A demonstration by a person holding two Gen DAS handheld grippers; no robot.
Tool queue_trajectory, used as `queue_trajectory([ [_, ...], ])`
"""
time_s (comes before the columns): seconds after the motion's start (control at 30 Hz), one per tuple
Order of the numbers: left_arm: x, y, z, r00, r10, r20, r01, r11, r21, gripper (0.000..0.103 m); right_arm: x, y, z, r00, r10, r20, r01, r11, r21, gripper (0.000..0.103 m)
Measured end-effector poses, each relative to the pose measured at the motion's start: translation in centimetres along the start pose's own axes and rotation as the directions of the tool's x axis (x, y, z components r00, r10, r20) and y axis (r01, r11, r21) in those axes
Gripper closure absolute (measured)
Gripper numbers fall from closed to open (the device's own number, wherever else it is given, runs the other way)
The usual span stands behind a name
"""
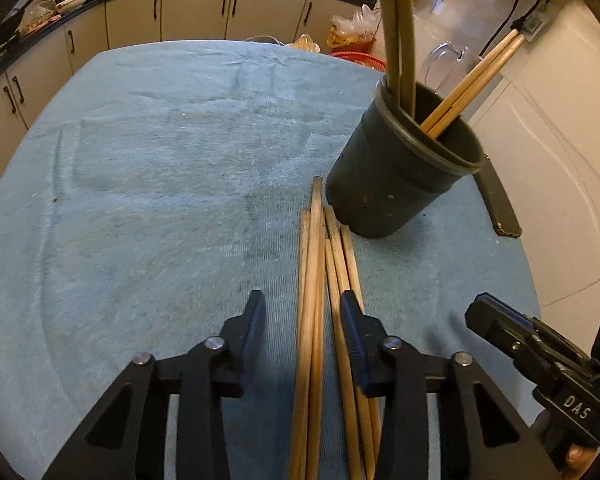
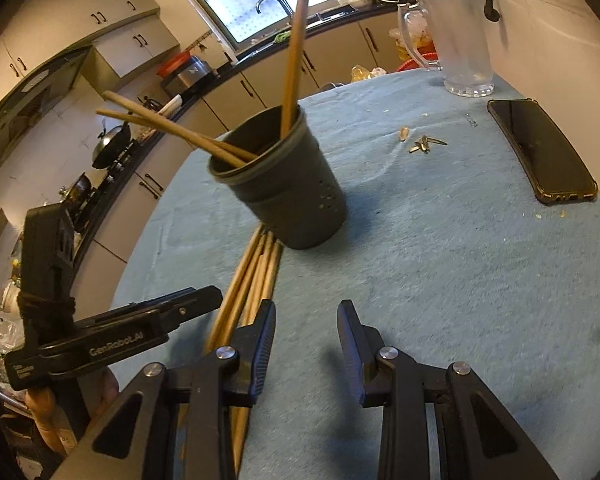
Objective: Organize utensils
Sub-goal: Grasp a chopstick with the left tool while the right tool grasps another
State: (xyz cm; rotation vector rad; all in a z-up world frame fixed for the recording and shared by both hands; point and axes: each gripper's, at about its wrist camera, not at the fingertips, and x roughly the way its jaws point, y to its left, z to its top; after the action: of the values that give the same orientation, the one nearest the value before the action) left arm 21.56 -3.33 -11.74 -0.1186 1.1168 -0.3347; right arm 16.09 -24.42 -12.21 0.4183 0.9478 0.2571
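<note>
While the left wrist camera looked down, the left gripper (image 1: 302,312) was spread apart over a bunch of wooden chopsticks (image 1: 316,280) lying on the blue cloth (image 1: 160,160) of the desk. Some sticks ran between its fingers, but I could not tell if the fingers touched them. Their far tips lay just beside a dark cup (image 1: 396,176), which stood upright with more sticks inside. The right gripper (image 1: 496,320) showed at the right edge.

From the right wrist camera, the right gripper (image 2: 306,320) was spread apart with only cloth between its fingers. The chopsticks lay just left of it, reaching to the cup. A black phone (image 2: 540,156) and a clear jug (image 2: 460,40) sat farther back.
</note>
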Motion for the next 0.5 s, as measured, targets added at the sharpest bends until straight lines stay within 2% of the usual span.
queue_trajectory([
  [0.07, 0.8, -0.1, 0.3, 1.000, -0.002, -0.016, 0.002, 1.000, 0.002, 0.084, 0.3, -0.3, 0.3, 1.000, 0.001, -0.003, 0.000, 1.000, 0.010, 0.068],
  [0.1, 1.2, -0.1, 0.4, 1.000, -0.004, -0.026, 0.004, 1.000, 0.000, 0.088, 0.6, -0.4, 0.4, 1.000, 0.002, -0.006, -0.002, 1.000, 0.014, 0.068],
  [0.27, 1.9, -0.2, 0.4, 0.999, -0.032, -0.031, 0.032, 0.999, -0.001, 0.093, 1.5, -0.4, 0.7, 1.000, 0.007, -0.017, -0.007, 1.000, 0.014, 0.068],
  [0.33, 1.8, 0.0, 0.4, 1.000, -0.022, -0.020, 0.022, 1.000, 0.000, 0.096, 2.0, -0.1, 0.9, 1.000, 0.008, -0.028, -0.007, 1.000, 0.011, 0.068],
  [0.5, 1.1, 1.6, -0.4, 0.999, -0.037, -0.005, 0.037, 0.998, -0.042, 0.096, 3.4, 1.5, 1.3, 0.998, 0.015, -0.066, -0.017, 1.000, -0.024, 0.068],
])
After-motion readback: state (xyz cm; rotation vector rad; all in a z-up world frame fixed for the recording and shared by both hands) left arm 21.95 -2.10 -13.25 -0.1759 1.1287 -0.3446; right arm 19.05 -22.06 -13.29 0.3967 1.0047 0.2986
